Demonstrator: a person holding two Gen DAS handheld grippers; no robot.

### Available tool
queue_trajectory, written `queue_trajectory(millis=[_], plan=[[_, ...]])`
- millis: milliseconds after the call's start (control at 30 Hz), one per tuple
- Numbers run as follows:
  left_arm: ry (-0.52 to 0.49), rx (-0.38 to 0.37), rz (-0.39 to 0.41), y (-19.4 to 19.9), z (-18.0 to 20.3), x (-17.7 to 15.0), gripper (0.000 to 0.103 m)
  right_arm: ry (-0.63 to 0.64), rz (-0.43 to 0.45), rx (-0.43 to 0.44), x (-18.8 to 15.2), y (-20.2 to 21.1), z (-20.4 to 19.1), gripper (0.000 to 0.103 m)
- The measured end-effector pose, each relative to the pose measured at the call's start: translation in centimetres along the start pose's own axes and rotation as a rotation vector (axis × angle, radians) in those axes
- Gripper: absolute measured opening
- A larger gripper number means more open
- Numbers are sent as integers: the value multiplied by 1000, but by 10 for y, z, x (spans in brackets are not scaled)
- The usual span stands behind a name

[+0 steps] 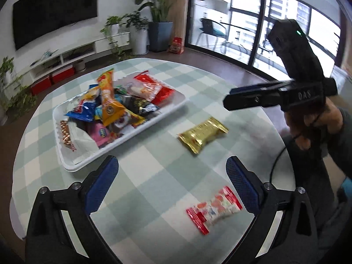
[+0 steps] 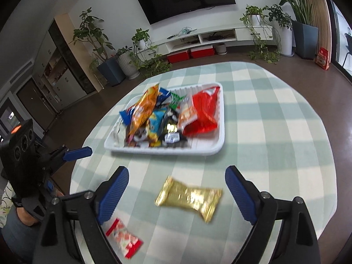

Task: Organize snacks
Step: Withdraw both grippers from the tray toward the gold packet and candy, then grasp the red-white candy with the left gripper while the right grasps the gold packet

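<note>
A white tray [image 1: 72,167] heaped with several snack packets stands on the round checked table [image 1: 154,187]; it also shows in the right wrist view [image 2: 217,145]. A gold packet [image 1: 202,135] and a red-and-white packet [image 1: 214,209] lie loose on the cloth, and both show in the right wrist view, gold [image 2: 189,198] and red-and-white [image 2: 124,238]. My left gripper [image 1: 172,175] is open and empty above the cloth, near the tray's corner. My right gripper [image 2: 177,183] is open and empty, hovering just above the gold packet; it also shows in the left wrist view [image 1: 233,99].
The table's edge [image 2: 330,176] curves close on the right. Beyond it are brown floor, potted plants [image 2: 123,63], a low TV cabinet [image 2: 220,36] and glass doors [image 1: 253,22]. A black cable [image 1: 275,165] hangs by the right hand.
</note>
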State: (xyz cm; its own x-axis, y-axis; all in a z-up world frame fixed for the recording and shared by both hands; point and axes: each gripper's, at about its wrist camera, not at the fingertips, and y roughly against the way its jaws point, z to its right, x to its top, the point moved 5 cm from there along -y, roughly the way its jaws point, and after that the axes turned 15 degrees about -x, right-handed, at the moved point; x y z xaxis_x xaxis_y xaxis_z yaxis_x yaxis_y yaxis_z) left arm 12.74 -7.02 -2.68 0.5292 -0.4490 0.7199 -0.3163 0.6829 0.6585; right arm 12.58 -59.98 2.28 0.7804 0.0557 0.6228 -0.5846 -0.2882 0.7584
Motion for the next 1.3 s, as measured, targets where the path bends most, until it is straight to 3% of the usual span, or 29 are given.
queue_trajectory(millis=[67, 167, 267, 433, 700, 933, 1100, 1167, 1300], plan=[[-119, -58, -81, -9, 23, -19, 100, 20, -6, 12, -15, 5, -1, 92], [-259, -83, -191, -22, 49, -40, 100, 73, -16, 18, -31, 9, -2, 92], [-353, -102, -229, -27, 64, -50, 100, 116, -26, 31, -39, 13, -2, 92], [-351, -163, -259, -35, 52, -39, 100, 227, -41, 42, -40, 11, -3, 92], [-416, -283, -379, -60, 43, -40, 100, 399, -95, 96, -35, -16, -9, 93], [-408, -381, -391, -69, 32, -31, 99, 574, -126, 111, -23, -43, -20, 93], [-453, -400, -467, -84, 32, -39, 98, 675, -174, 134, -20, -58, -29, 93], [-469, -401, -498, -90, 30, -43, 91, 711, -189, 120, -20, -65, -31, 92], [-471, -407, -499, -95, 27, -39, 89, 734, -226, 118, -23, -77, -32, 87]])
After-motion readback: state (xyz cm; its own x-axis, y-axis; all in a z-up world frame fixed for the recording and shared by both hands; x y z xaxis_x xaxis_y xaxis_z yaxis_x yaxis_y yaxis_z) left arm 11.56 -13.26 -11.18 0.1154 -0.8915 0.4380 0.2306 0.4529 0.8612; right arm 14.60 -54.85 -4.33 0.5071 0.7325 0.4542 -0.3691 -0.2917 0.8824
